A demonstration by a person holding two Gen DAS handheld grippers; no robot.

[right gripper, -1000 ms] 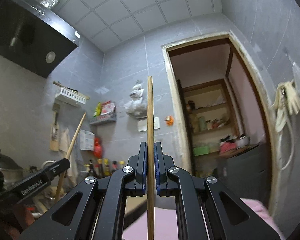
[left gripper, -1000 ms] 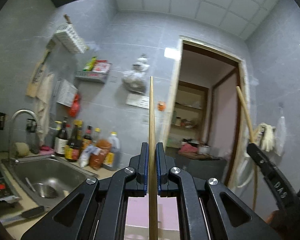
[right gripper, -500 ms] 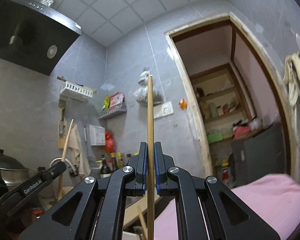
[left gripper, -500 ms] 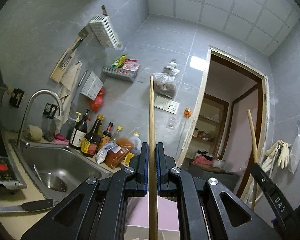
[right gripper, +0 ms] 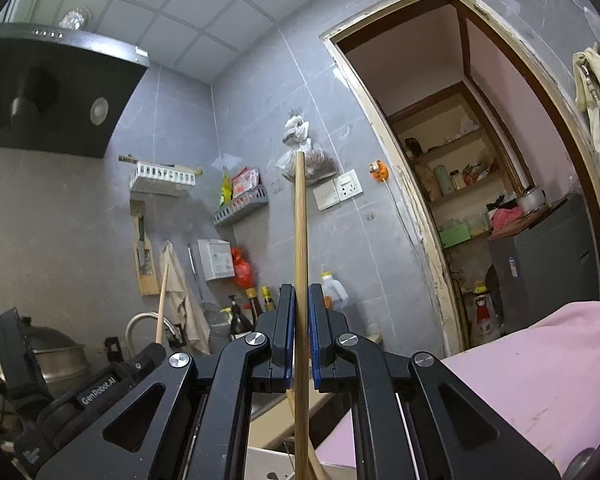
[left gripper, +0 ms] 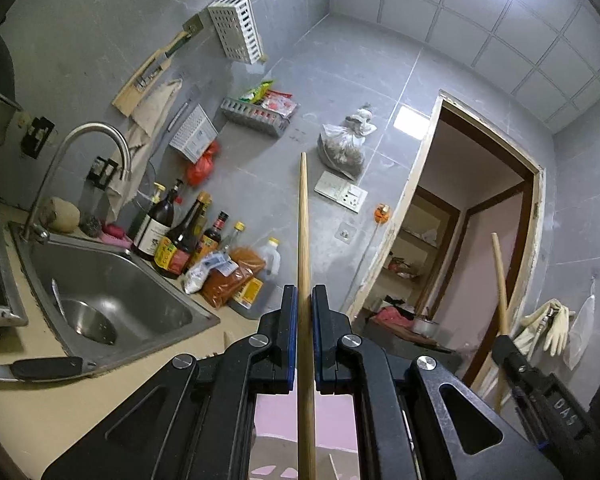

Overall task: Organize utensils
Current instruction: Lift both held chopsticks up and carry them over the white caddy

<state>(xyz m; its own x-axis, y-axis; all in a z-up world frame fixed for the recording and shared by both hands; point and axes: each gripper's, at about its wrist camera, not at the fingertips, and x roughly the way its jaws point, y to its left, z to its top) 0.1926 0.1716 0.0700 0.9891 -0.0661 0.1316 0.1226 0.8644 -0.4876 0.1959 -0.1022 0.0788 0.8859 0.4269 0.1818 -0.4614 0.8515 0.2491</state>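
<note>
left claw (left gripper: 304, 320): closed on a wooden chopstick (left gripper: 302, 240) that runs upright between the blue pads, its tip well above them. right claw (right gripper: 298, 316): closed on a second chopstick (right gripper: 300, 240), held the same way, centred between the pads. the sink (left gripper: 148, 292) is set in the table (left gripper: 60, 412) left of the left claw; a knife (left gripper: 40, 368) lies on the sink's near rim. bottles (left gripper: 172, 236) stand behind the sink against the wall.
</note>
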